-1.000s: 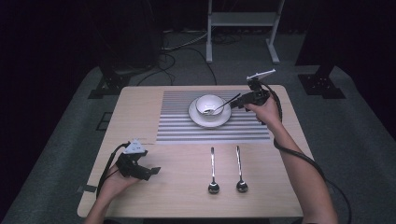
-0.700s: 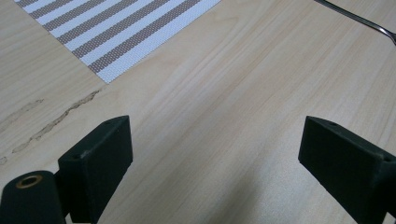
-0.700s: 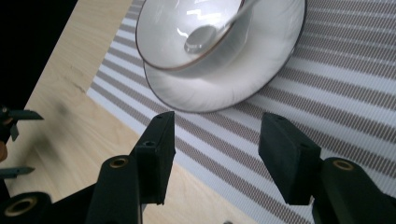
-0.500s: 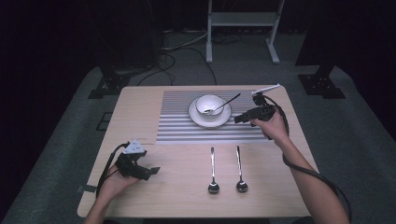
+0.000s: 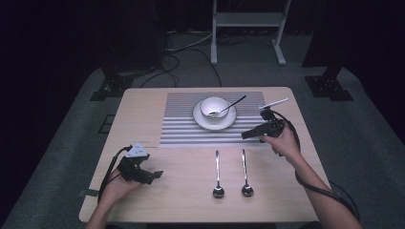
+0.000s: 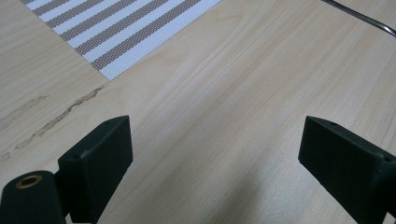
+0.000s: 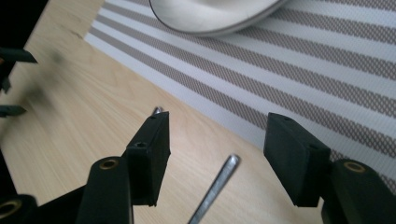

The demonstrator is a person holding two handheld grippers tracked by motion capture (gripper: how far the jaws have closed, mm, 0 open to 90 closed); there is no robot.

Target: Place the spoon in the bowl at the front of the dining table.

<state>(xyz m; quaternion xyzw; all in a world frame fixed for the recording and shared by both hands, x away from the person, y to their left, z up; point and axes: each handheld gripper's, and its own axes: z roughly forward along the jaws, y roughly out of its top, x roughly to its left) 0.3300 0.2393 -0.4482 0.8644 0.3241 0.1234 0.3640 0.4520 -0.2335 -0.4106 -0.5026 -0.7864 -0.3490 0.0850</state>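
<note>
Spoons (image 5: pixel 246 171) lie at six o'clock on the desk (image 5: pixel 191 200); the right claw (image 5: pixel 244 135), wide open and empty above one handle, could nudge it askew.

High view: fixed above the near side of the table (image 5: pixel 191 200), facing forward and down, far enough to take in the whole top and the dark floor behind.

Left gripper view: very near the wood, looking low along the surface toward one corner of the striped mat (image 6: pixel 116 32).

Right gripper view: also close and low, facing the mat (image 7: pixel 299 74) edge, the plate (image 7: pixel 210 16) rim and a spoon handle (image 7: pixel 215 186).

Shared by all three: the mat (image 5: pixel 184 126) and bare wood beside it.
</note>
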